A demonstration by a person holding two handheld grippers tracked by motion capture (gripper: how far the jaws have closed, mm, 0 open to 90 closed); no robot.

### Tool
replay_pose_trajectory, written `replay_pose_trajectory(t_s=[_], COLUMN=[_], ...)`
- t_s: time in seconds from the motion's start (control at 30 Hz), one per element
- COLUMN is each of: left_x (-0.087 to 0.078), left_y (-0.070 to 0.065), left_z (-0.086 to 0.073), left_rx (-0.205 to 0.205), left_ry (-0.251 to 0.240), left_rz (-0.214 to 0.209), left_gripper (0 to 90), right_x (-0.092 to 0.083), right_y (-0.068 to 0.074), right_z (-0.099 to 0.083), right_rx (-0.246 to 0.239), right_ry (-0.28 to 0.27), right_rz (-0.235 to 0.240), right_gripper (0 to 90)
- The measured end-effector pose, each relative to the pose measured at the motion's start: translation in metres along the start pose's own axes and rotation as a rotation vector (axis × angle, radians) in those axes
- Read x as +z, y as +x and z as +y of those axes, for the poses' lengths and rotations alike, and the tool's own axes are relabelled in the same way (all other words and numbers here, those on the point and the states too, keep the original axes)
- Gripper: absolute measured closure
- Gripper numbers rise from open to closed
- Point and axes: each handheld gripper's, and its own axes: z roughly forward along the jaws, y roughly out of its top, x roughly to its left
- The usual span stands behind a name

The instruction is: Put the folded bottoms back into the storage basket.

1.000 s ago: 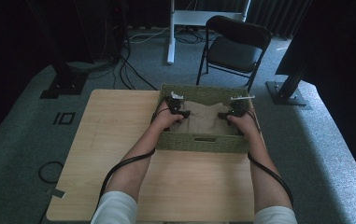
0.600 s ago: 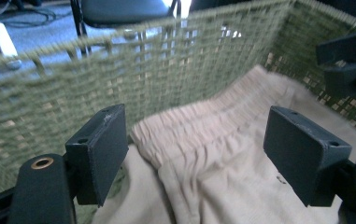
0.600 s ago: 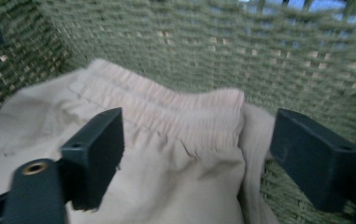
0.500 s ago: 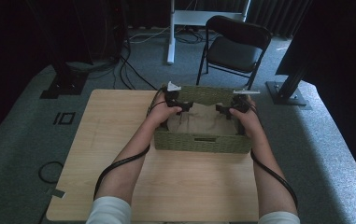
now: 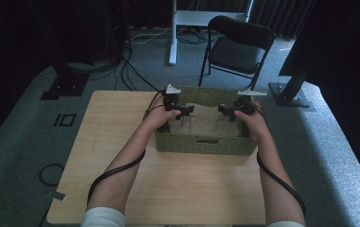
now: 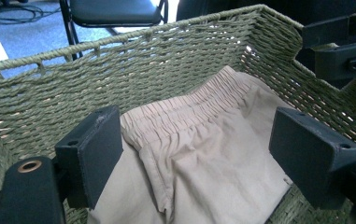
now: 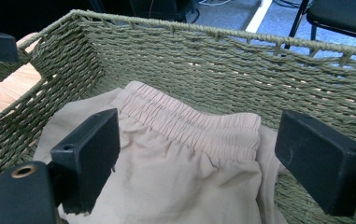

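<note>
both hand-held grippers, left (image 5: 183, 111) and right (image 5: 226, 110), jaws just opened and empty above the beige shorts (image 6: 199, 158) in the basket (image 5: 206, 144); placing looks finished, next withdraw clear.

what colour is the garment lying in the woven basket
Beige, a light tan garment with a gathered elastic waistband. It shows best in the left gripper view, inside the olive-green basket.

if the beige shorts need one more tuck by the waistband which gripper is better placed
Probably the left gripper: its open jaws hang over the elastic waistband of the beige shorts, while the right gripper, also open, sits nearer the plain fabric.
</note>
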Motion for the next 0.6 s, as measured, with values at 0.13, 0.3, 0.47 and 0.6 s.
replay_pose_trajectory(t_s=[0.13, 0.3, 0.47, 0.6], left_x=[-0.007, -0.015, -0.026, -0.033], left_y=[-0.004, -0.008, -0.012, -0.019], left_z=[0.002, 0.003, 0.002, -0.001], left_rx=[0.015, 0.023, 0.036, 0.047], left_ry=[-0.007, -0.011, -0.032, -0.043], left_rz=[-0.004, -0.016, -0.014, -0.029], left_gripper=[18.6, 18.1, 17.5, 17.5], right_x=[-0.005, -0.014, -0.024, -0.032], right_y=[0.002, 0.006, 0.012, 0.017], right_z=[0.001, 0.001, 0.001, -0.002], right_rx=[-0.001, -0.030, -0.065, -0.085], right_ry=[-0.003, -0.002, 0.000, -0.001], right_rz=[-0.001, 0.009, 0.030, 0.046], right_gripper=[13.8, 13.8, 13.7, 13.7])
